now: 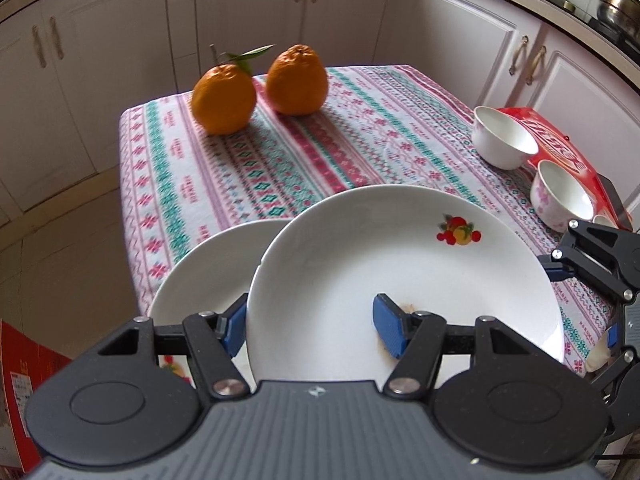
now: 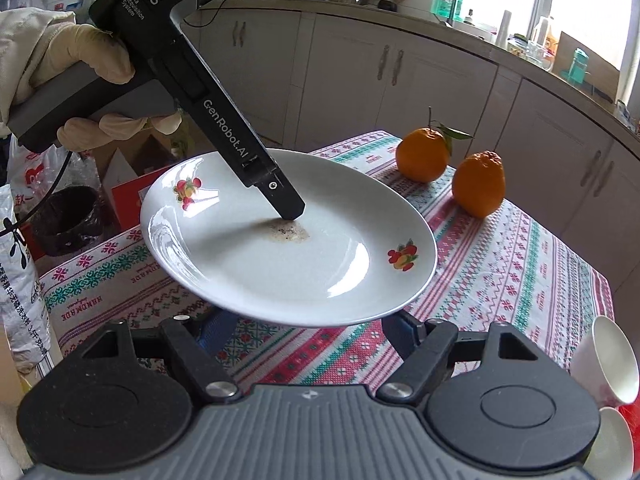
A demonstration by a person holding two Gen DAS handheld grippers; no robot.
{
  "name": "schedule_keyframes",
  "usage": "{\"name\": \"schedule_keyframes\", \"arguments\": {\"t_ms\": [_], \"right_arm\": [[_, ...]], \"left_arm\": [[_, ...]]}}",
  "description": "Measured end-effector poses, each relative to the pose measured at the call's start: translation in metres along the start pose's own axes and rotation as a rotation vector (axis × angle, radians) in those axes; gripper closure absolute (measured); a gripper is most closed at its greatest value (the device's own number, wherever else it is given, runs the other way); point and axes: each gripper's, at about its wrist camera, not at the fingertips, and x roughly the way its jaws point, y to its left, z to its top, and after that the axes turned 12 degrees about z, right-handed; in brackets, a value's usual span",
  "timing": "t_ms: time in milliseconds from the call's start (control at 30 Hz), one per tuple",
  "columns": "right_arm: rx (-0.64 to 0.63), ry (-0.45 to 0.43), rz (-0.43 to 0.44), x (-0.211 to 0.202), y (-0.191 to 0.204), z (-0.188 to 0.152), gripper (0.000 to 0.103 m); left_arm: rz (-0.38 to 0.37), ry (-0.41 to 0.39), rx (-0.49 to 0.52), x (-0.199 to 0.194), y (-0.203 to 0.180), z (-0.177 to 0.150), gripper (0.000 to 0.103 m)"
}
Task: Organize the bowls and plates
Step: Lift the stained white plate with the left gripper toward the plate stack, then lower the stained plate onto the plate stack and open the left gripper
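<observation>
My left gripper [image 1: 310, 328] is shut on the rim of a white plate [image 1: 400, 272] with fruit decals and a brown stain. One blue pad sits on top and the other is underneath. The plate hangs tilted above the patterned tablecloth [image 1: 280, 152]. A second white plate [image 1: 196, 280] lies under it at the left. In the right wrist view a gloved hand [image 2: 80, 60] holds the left gripper [image 2: 288, 210] on the raised plate [image 2: 280, 264]. My right gripper [image 2: 310, 330] stands open just beneath its near rim, holding nothing. A white bowl [image 1: 504, 138] and a floral bowl [image 1: 560, 200] stand at the right.
Two oranges [image 1: 224, 98] [image 1: 298, 80] sit at the table's far end. A red box [image 1: 568, 148] lies behind the bowls. Kitchen cabinets [image 1: 240, 12] surround the table. Bags and cardboard boxes [image 2: 120, 168] crowd the floor beyond the left edge in the right wrist view.
</observation>
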Motion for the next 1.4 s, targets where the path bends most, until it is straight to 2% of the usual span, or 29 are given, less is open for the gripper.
{"name": "schedule_keyframes", "arguments": {"t_ms": [600,1400], "right_arm": [[-0.053,0.046,0.030,0.021,0.006,0.012,0.020],[-0.100,0.068,0.040,0.033,0.011,0.020,0.020]], "left_arm": [[-0.032,0.026,-0.105,0.011,0.027,-0.021,0.040],[-0.019,0.057,-0.135,0.025,0.042,-0.020,0.038]]}}
